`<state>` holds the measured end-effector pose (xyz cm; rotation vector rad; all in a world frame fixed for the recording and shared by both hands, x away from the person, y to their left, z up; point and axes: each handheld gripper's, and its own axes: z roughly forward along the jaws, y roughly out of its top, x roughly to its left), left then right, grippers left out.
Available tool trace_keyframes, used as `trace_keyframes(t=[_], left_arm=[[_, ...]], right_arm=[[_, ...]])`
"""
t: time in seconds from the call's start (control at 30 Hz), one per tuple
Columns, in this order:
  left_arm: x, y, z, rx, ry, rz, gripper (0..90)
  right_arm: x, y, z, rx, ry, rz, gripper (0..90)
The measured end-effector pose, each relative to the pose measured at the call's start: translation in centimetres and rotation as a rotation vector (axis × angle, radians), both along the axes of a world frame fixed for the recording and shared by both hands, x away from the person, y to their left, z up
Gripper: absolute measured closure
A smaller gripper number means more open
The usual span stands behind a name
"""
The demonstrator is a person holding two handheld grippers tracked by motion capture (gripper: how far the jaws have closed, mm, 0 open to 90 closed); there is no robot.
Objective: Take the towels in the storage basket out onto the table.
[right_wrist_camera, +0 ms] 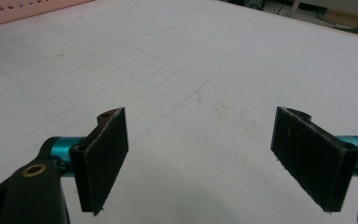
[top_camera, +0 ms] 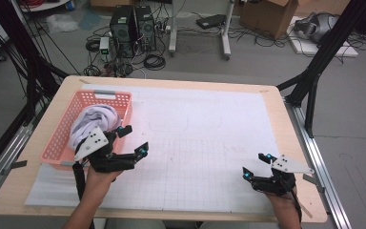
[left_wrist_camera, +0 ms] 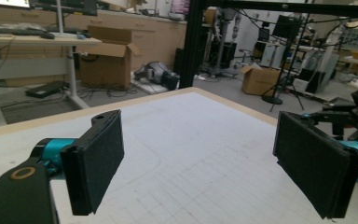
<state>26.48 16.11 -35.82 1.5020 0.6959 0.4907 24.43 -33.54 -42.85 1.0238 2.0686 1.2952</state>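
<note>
The left gripper (top_camera: 132,139) is held with its jaws spread wide and nothing between them, poised at the near right corner of the pink basket (top_camera: 62,143). Just at its ten o'clock, a white cloth (top_camera: 95,119) is seen bundled inside that basket, at the desk's (top_camera: 286,124) nine o'clock side. The cloth is judged soft, light and limp; it would best be pinched at a raised fold on top of the heap, since a shallow bite may slip off. Over at four o'clock, the right gripper (top_camera: 256,165) is likewise spread and empty, parked low above the gridded white mat (top_camera: 209,133), well apart from the basket.
</note>
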Motion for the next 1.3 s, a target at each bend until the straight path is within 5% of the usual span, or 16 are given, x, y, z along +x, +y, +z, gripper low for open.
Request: trace_keyframes(t=[0.53, 0.97, 1.3], left_arm=[[2.7, 6.0, 3.2, 0.092, 0.04, 0.149, 16.4], [6.3, 9.6, 1.8, 0.209, 0.172, 0.284, 16.4], [8.4, 10.9, 0.1, 0.368, 0.281, 0.354, 16.7]], right_arm=[[0.0, 0.0, 0.0, 0.0, 0.008, -0.002, 17.9], [0.0, 0.0, 0.0, 0.002, 0.014, -0.001, 17.9], [0.1, 0.1, -0.1, -0.001, 0.017, 0.004, 17.9]])
